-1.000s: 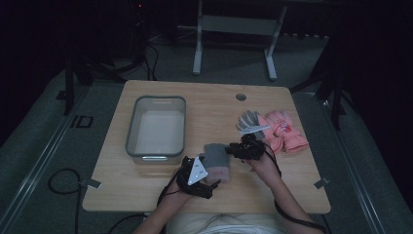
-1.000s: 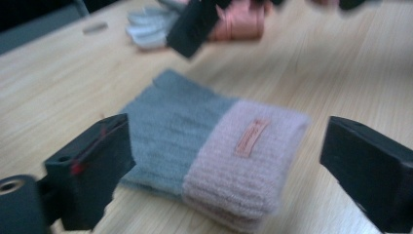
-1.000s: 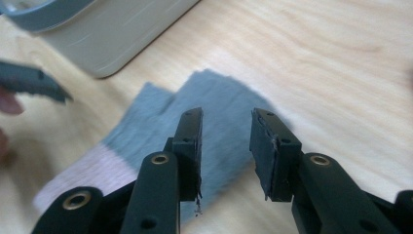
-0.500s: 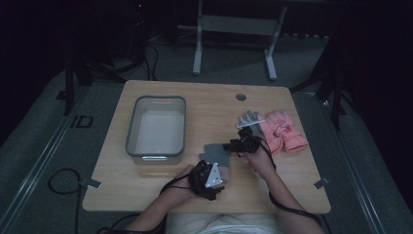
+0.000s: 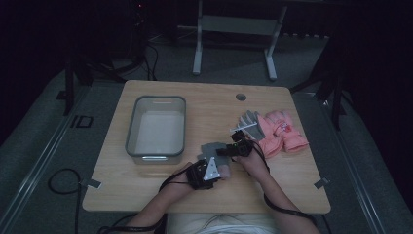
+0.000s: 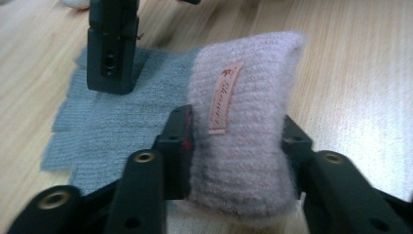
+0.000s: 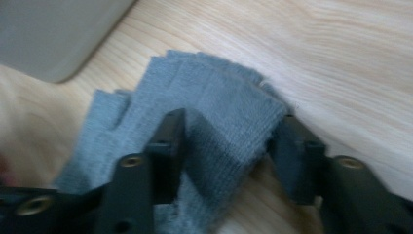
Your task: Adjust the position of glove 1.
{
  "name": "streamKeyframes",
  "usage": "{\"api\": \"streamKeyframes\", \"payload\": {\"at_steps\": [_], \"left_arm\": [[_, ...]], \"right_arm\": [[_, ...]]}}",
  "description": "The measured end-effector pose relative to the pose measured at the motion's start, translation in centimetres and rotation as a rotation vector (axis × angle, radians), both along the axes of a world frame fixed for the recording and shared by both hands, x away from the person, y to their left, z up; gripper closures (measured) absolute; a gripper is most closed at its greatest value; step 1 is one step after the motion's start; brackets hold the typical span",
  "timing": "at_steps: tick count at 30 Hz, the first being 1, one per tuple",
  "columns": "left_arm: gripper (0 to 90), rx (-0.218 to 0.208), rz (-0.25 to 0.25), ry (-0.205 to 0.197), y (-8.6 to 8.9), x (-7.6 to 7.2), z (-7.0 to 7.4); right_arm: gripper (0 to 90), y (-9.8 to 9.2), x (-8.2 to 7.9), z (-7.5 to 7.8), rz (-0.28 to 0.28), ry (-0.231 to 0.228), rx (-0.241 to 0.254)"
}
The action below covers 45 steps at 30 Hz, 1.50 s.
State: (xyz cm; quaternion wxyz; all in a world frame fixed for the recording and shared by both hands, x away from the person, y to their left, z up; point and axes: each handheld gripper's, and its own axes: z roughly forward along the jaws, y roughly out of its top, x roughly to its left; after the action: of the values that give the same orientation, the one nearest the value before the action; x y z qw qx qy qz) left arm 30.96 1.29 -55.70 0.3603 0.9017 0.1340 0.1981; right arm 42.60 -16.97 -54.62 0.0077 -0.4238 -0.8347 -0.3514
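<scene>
A knit glove lies near the table's front edge, grey [image 5: 210, 148] with a pink cuff [image 6: 248, 87] that bears a small label. My left gripper [image 6: 238, 131] is shut on that cuff, its jaws having just been closing; it sits at the glove's near end [image 5: 210, 170]. The glove's grey fingers [image 6: 112, 126] spread flat on the wood beyond. My right gripper [image 7: 229, 131] has also just been closing and pinches a raised fold of the grey knit [image 7: 195, 83] from the glove's right side [image 5: 228, 150]. One of its fingers [image 6: 109, 63] stands on the grey part.
An empty grey bin [image 5: 130, 131] stands left of the glove, its corner close by [image 7: 48, 34]. A pair of pink gloves [image 5: 285, 131] with a grey glove [image 5: 251, 122] on them lies to the right. The table [image 5: 195, 200] has a cable hole [image 5: 240, 96] at the back.
The left gripper's jaws have closed onto the pink cuff. The right gripper has come down and left from beside the pink gloves onto the grey glove.
</scene>
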Motion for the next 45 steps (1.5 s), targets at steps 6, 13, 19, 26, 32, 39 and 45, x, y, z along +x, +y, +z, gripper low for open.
{"api": "streamKeyframes", "payload": {"at_steps": [6, 13, 19, 26, 32, 39, 45], "left_arm": [[65.4, -0.022, -0.021, 0.044, 0.5, 0.7, 0.2], [66.9, -0.042, -0.023, 0.087, 0.9, 1.1, 0.4], [67.8, -0.052, -0.010, 0.116, 1.2, 1.4, 0.8], [67.8, -0.057, -0.033, 0.083, 0.9, 1.3, 3.9], [67.9, -0.064, -0.042, 0.069, 1.0, 1.5, 6.2], [67.8, -0.060, -0.047, 0.057, 1.7, 1.8, 8.7], [67.8, -0.033, -0.046, 0.042, 2.5, 2.2, 10.0]], "right_arm": [[65.9, 0.4, 0.4, -0.1, 0.019, 0.084, 0.087], [70.1, 2.3, 0.5, 0.0, 0.041, 0.087, 0.082], [74.1, 2.2, -0.1, 1.2, 0.046, 0.019, 0.082], [74.3, 0.8, -0.7, 3.7, 0.043, -0.030, 0.120], [74.3, 0.0, -1.0, 6.7, 0.026, -0.079, 0.174], [74.3, 0.0, -0.8, 8.4, 0.034, -0.097, 0.199], [74.4, 0.6, -0.5, 9.4, 0.036, -0.124, 0.202]]}}
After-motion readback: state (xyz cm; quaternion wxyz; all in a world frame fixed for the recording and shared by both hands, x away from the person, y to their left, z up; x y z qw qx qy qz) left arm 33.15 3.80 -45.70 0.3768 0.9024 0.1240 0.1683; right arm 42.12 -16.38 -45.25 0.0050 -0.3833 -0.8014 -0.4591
